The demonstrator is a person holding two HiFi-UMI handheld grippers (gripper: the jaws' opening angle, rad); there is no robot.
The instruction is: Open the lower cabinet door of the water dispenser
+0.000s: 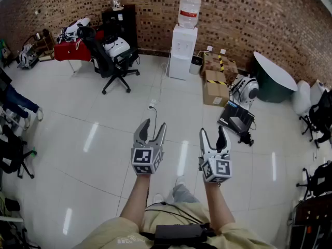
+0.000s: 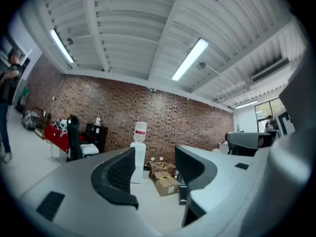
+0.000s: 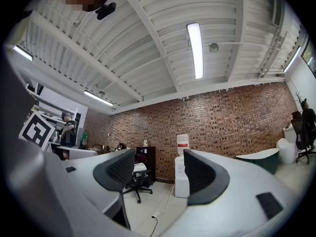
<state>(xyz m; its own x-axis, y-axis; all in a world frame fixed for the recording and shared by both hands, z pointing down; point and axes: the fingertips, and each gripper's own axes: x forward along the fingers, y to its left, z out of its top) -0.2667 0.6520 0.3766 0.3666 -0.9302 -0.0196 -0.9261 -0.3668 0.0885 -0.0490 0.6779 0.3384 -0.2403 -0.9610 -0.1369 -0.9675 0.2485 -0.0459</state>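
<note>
The white water dispenser (image 1: 182,52) stands against the brick wall across the room, a clear bottle (image 1: 189,11) on top; its lower cabinet door looks closed. It shows small and far off as the dispenser (image 2: 138,157) in the left gripper view and the dispenser (image 3: 181,179) in the right gripper view. My left gripper (image 1: 152,130) and right gripper (image 1: 213,135) are held side by side in front of me, well short of the dispenser. Both are open, with nothing between their jaws.
A black office chair (image 1: 115,56) stands left of the dispenser. Cardboard boxes (image 1: 216,81) and a white helmet-like device (image 1: 248,88) lie to its right, with a green round table (image 1: 275,77) beyond. A cable and plug (image 1: 152,108) cross the white tiled floor (image 1: 93,134).
</note>
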